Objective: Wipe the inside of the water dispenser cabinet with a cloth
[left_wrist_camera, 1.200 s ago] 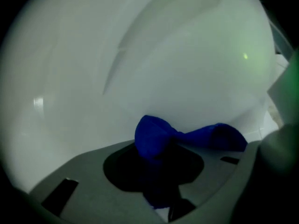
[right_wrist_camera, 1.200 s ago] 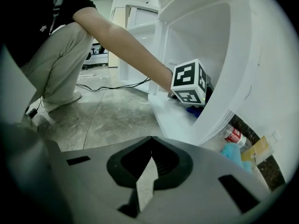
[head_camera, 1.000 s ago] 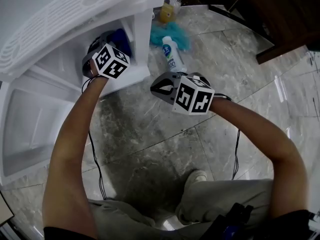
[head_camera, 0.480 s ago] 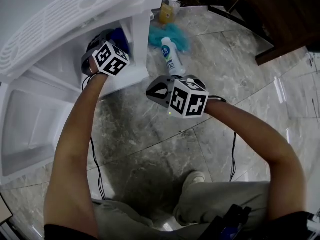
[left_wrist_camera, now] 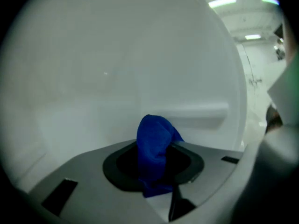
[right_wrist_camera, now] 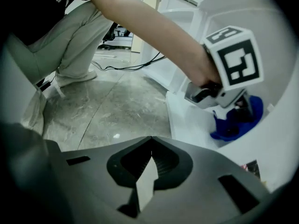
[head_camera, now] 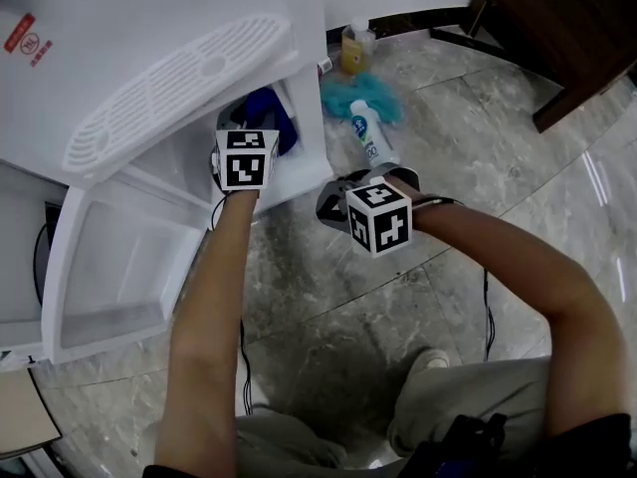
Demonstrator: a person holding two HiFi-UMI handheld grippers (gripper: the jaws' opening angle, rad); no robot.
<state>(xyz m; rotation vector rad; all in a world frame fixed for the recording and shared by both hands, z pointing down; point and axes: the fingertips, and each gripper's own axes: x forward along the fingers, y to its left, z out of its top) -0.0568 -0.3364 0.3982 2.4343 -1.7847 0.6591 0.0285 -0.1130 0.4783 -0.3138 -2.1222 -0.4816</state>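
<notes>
Pinching the cloth (left_wrist_camera: pixel 155 143), my left gripper (left_wrist_camera: pixel 154 169) faces the cabinet (left_wrist_camera: pixel 117 69) wall straight ahead; my right gripper (right_wrist_camera: pixel 149 155), pressed together and empty, sits outside.

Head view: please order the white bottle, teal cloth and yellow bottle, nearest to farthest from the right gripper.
1. White bottle, lying just beyond the right gripper.
2. Teal cloth, behind the bottle.
3. Yellow bottle, near the wall.

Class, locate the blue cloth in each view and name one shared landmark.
Head view: blue fabric cloth, upper centre, inside the white plastic cabinet.
Left gripper view: lower centre, gripped by left tool.
Right gripper view: right side, under left tool.
Shared landmark: the cabinet's white wall.
</notes>
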